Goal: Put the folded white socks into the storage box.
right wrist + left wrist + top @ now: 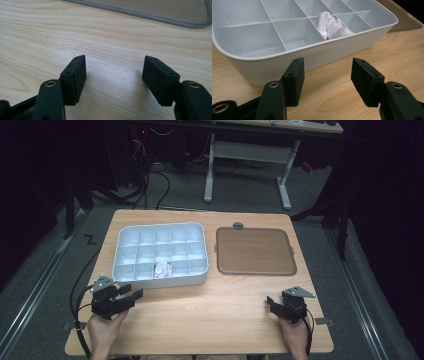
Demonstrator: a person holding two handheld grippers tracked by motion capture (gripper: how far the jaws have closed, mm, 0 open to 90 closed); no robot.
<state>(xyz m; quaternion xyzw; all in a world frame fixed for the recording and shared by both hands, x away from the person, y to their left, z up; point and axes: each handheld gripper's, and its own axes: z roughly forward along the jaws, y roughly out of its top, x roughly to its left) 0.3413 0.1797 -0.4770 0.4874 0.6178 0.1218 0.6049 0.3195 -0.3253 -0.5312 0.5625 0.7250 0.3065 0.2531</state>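
Black jaws, apparently screw-holed pads

No text, label, brand or number can be read on anything here. The only mark is a black zigzag sign (90, 239), shaped like a Z, on the grey floor left of the table (210, 320).

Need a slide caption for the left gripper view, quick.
Open left hand-held gripper faces the white divided tray, a white crumpled cloth in one front compartment.

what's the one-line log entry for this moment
left gripper: open, near organizer tray | right gripper: open, empty | white cloth: in tray
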